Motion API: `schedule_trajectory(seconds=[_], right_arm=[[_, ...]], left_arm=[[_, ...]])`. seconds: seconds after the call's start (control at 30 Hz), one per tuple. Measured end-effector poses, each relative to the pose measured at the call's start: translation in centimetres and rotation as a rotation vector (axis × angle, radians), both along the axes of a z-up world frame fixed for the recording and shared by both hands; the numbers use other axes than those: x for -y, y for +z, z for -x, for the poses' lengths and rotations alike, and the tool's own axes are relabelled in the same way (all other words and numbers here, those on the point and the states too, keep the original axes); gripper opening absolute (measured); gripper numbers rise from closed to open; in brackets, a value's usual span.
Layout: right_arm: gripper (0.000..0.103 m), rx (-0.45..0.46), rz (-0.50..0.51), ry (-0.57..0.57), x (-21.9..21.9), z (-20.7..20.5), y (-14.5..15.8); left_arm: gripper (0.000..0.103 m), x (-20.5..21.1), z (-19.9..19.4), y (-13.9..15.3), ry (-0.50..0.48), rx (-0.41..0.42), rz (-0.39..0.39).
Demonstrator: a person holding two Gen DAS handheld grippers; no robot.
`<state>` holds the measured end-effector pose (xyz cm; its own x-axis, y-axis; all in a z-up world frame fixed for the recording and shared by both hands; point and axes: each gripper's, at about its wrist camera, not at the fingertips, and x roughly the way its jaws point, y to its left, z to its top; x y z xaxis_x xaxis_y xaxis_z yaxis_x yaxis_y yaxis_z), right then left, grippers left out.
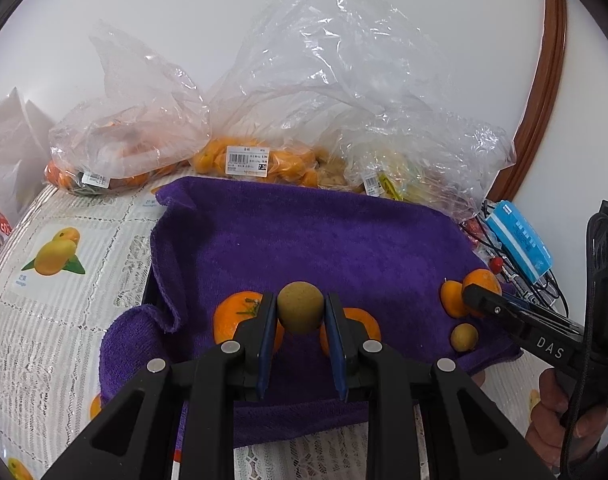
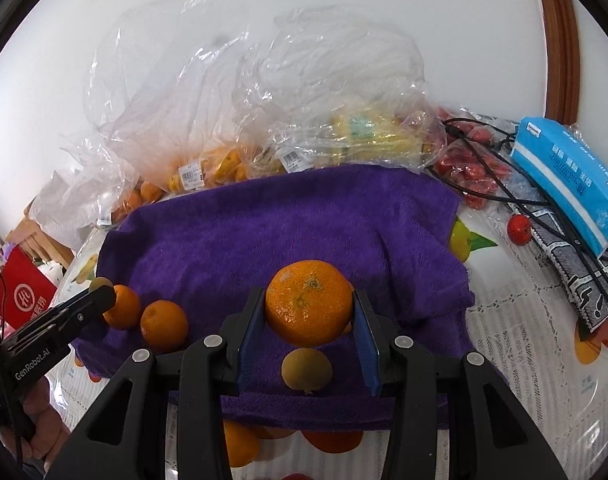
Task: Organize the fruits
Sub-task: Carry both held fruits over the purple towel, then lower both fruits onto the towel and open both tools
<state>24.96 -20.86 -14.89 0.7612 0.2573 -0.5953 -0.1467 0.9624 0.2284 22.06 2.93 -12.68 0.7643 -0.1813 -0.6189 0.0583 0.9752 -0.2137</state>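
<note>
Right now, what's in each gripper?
Left gripper: closed on a small brown-green fruit.
Right gripper: closed on an orange.

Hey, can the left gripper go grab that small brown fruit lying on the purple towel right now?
Probably not: the left gripper is already shut on a brown fruit, and the small brown fruit on the purple towel lies beneath the right gripper.

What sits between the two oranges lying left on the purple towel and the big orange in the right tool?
Only bare purple towel, seen in the right wrist view.
</note>
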Motion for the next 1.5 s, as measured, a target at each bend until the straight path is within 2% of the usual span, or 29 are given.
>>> schedule_trajectory(seconds=[0.57,0.87,1.1,1.5], right_arm=[[0.043,-0.015,0.034,0.011,-0.6,-0.2,-0.2],[0.043,0.002,0.114,0.013,-1.6,0.1,-0.1],[0.043,-0.004,0.112,0.017,-1.6,0.1,-0.1],[0.043,-0.017,0.116,0.017,-1.6,-0.2,-0.3]], left_arm=[[0.023,0.7,-0.3,-0.4,-0.026,-0.028,-0.017],[0.023,1.4,-0.5,-0.8,-0.04,-0.051,-0.05],[0.023,1.5,-0.8,-1.2,-0.043,-0.078,-0.064],[0.023,1.6,-0.9,-1.3,-0.046,-0.074,-0.065]])
